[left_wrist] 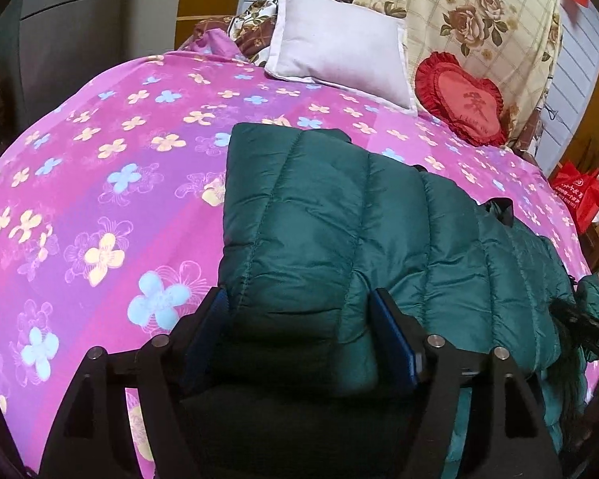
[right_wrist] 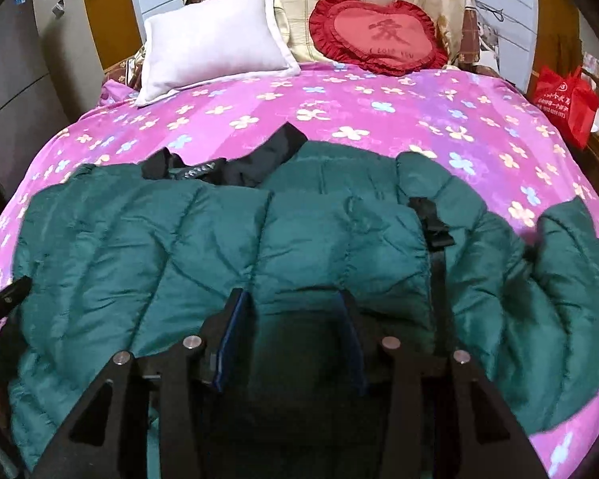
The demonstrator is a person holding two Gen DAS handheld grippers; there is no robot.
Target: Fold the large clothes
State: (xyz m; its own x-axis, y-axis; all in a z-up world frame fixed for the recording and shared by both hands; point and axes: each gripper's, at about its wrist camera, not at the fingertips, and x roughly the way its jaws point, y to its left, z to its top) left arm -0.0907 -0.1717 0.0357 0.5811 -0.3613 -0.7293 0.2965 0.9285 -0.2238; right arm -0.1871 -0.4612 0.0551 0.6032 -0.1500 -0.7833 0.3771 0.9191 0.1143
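Observation:
A dark green quilted puffer jacket [left_wrist: 339,215] lies on a pink flowered bedspread [left_wrist: 100,167]. In the right wrist view the jacket [right_wrist: 179,247] spreads wide, with a black collar lining [right_wrist: 235,163] at its far edge and a sleeve [right_wrist: 571,247] out to the right. My left gripper [left_wrist: 299,299] is open, its fingers standing wide over the jacket's near-left edge with puffy fabric between them. My right gripper [right_wrist: 295,299] is open over the jacket's near middle. The left gripper's tip shows in the right wrist view [right_wrist: 4,299].
A white pillow [right_wrist: 215,40] and a red heart-shaped cushion [right_wrist: 379,32] lie at the head of the bed against a floral quilt [left_wrist: 479,12]. A red bag [right_wrist: 567,99] stands off the bed's right side. A grey cabinet [left_wrist: 80,40] stands to the left.

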